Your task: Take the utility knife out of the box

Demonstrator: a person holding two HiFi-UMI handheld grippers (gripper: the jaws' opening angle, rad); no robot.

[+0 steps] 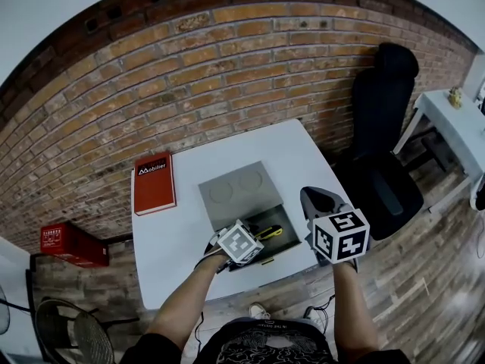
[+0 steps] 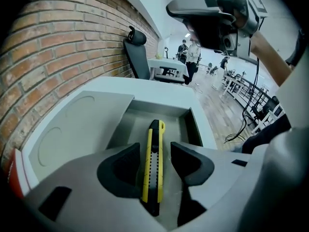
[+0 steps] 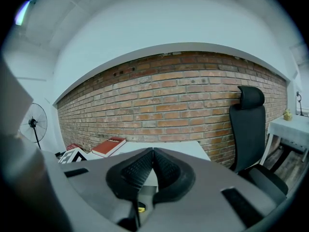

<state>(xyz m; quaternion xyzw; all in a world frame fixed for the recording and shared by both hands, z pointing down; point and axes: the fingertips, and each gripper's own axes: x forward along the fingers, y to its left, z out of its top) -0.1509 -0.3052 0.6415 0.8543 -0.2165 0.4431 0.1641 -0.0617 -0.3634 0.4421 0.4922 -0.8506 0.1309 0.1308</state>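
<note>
The left gripper (image 2: 155, 151) is held released, jaws apart astride the utility knife (image 2: 154, 132), which lies lengthwise between them in the box (image 2: 194, 125); they are best lowered and closed squarely across the handle. The right gripper (image 3: 152, 164) is clenched on nothing. The knife's near end is hidden beneath the left gripper's body.

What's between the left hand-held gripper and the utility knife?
Nothing. In the left gripper view, the left hand-held gripper straddles the utility knife inside the box with open jaws, gaps either side.
</note>
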